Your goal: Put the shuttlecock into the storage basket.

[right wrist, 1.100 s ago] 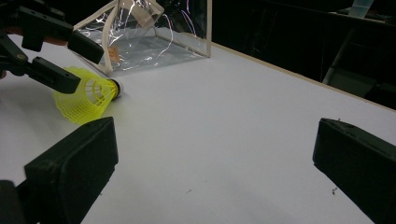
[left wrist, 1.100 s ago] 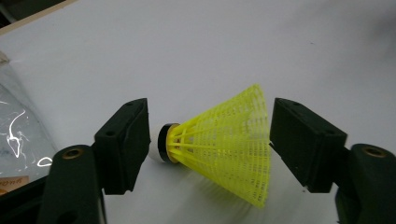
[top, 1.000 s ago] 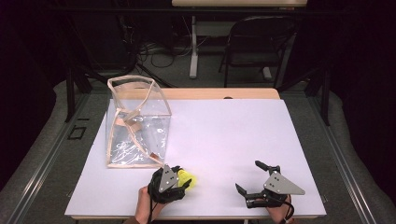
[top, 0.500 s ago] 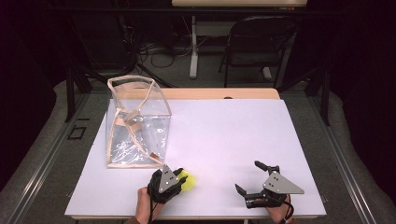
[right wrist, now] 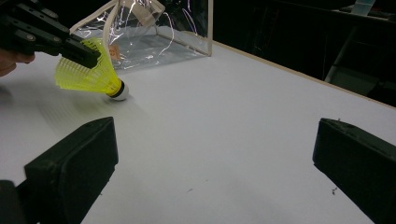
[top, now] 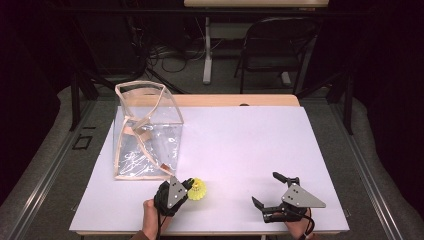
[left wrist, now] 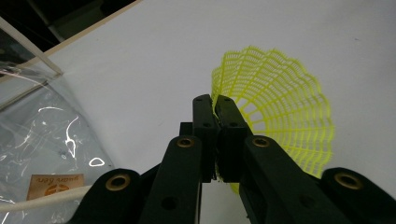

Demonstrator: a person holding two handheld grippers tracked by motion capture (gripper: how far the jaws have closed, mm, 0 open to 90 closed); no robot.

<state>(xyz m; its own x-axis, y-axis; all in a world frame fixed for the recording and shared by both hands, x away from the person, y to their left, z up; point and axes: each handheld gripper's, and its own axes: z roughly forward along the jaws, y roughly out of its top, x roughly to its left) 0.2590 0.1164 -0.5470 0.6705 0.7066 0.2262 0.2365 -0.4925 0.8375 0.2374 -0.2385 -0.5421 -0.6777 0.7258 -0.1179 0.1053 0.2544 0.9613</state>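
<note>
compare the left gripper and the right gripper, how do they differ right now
The left gripper has just closed and pinches the mesh skirt of the yellow shuttlecock; the right gripper holds nothing, its jaws wide apart. The left gripper is near the clear bag; the right gripper lies farther off. Both are black and hand-held over the white table.

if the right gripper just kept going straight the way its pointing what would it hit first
Probably nothing on the table: ahead of the right gripper, between its open jaws, lies bare white tabletop up to the far edge. The yellow shuttlecock and clear bag sit off to the left, though depth is uncertain.
</note>
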